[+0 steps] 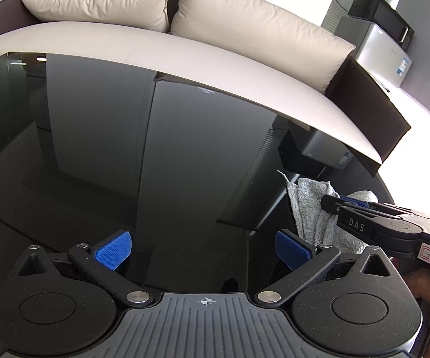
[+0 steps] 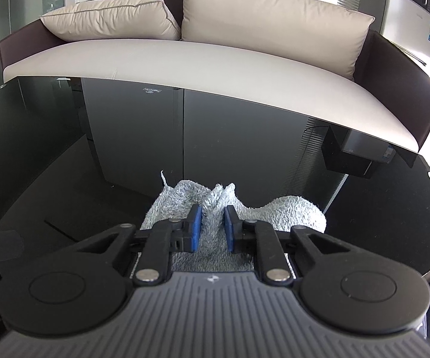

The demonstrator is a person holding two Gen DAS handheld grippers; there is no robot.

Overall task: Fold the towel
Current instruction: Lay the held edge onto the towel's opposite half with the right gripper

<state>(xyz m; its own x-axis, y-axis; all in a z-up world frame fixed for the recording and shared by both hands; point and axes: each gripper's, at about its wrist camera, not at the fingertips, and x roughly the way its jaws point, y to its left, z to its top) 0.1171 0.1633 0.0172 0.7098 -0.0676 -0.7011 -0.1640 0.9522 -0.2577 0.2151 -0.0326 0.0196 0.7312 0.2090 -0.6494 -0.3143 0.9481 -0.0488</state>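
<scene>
Your right gripper point(image 2: 212, 226) has its blue pads point(image 2: 196, 227) drawn in narrow on a bunched ridge of the grey towel point(image 2: 292, 211), and the cloth stands up pinched between them. The towel sits crumpled on the glossy black table point(image 2: 95, 161), one lobe spilling off to the right of the pads, a thin corner poking up at the left. Your left gripper point(image 1: 203, 252) hangs with its fingers spread wide, nothing between them, only dark glass below. From the left wrist view, the towel lies off to its right, with the right gripper's fingers across it. Beyond the table's far edge there's the beige sofa point(image 2: 185, 65) with two cushions point(image 2: 262, 9).
</scene>
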